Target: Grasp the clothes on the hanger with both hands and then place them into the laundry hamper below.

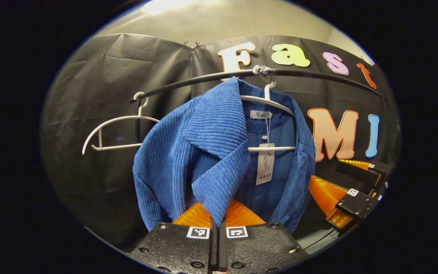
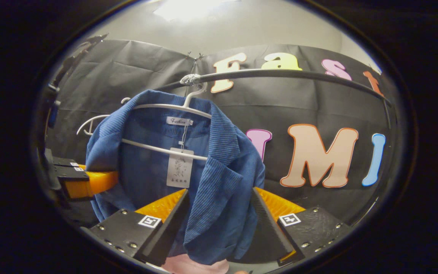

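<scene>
Under booth rail [image 1: 318,76]: left tool [image 1: 218,224] clamped on blue jacket [image 1: 211,152] lapel, right tool [image 2: 219,224] spread wide around other lapel.

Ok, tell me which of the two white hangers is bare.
The left hanger on the rail hangs bare; the other hanger carries the blue jacket.

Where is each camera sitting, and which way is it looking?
Left gripper view: rides on the left gripper, facing the blue jacket; its fingers pinch the lapel.
Right gripper view: rides on the right gripper, facing the same jacket; its fingers stand spread around the other front edge.
Both show the jacket, its white hanger, the black rail and the other gripper.
</scene>
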Available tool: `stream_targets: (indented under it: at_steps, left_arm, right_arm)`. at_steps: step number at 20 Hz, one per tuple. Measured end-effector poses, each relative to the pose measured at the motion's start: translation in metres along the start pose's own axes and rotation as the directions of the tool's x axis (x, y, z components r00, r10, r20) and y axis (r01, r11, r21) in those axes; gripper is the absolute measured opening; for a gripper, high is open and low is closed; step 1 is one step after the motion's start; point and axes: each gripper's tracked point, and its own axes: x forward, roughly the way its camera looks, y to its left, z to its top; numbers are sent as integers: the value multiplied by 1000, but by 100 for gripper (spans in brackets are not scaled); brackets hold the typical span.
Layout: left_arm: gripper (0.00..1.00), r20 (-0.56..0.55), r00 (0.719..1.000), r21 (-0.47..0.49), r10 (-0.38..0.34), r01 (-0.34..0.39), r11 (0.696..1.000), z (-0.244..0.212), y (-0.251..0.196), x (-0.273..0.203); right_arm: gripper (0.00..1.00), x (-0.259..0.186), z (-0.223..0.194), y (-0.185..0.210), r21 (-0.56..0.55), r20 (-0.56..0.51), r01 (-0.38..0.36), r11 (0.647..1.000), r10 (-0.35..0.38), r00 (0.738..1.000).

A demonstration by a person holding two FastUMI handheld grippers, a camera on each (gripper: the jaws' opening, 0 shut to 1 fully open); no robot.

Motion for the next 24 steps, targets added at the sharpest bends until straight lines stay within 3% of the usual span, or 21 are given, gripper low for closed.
stream_targets:
  at_steps: [7, 9, 10, 11, 12, 15, 22, 23, 24]
  left_arm:
    - [0, 62, 997, 3, 52, -52, 999, 35, 19, -17]
    - [5, 74, 995, -6, 70, -70, 998, 43, 26, -21]
    - [0, 79, 994, -12, 79, -78, 997, 47, 28, -23]
    - [5, 82, 993, -16, 87, -86, 996, 51, 31, -24]
    - [0, 86, 992, -16, 97, -96, 995, 53, 35, -27]
    - [0, 101, 987, -5, 128, -128, 992, 61, 46, -30]
    - [1, 142, 973, 3, 183, -186, 983, 79, 67, -37]
    - [2, 149, 970, 2, 192, -194, 981, 81, 70, -37]
    - [2, 154, 968, 3, 200, -203, 979, 83, 72, -39]
  right_arm:
    - [99, 38, -15, 14, 45, -25, -12, 999, 14, 1000]
    - [97, 47, -24, 19, 54, -43, -20, 998, 22, 999]
    - [97, 52, -28, 20, 60, -56, -16, 998, 20, 998]
    - [98, 55, -31, 16, 69, -75, 2, 998, 3, 997]
    - [99, 59, -35, 16, 81, -90, 14, 997, -6, 996]
    - [96, 66, -44, 18, 104, -120, 35, 994, -23, 993]
    - [47, 74, -56, 10, 103, -169, 73, 992, -55, 984]
    - [46, 73, -56, 7, 103, -170, 81, 991, -63, 983]
    - [35, 72, -55, 3, 100, -174, 93, 991, -75, 982]
